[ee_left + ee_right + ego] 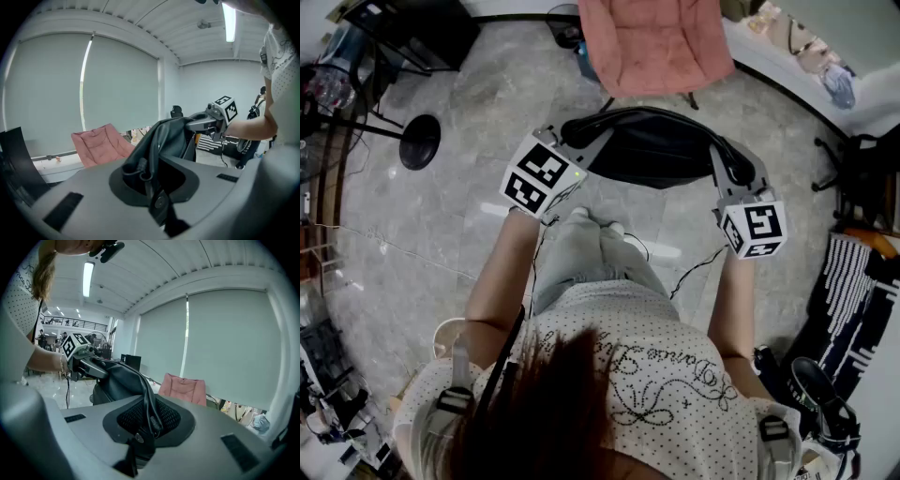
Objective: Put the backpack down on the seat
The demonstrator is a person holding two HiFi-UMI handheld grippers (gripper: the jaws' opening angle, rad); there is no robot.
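Black backpack (652, 145) hangs near the pink chair (652, 42). The left hand-held gripper (578, 139) and right hand-held gripper (729, 161) clamp its straps.

I seem to be in a big open lab or studio hall: polished stone floor (412, 234), tall window blinds (117, 84), a strip light (229, 21), a pink chair (652, 42), a stand base (420, 141) and loose cable (698, 270).
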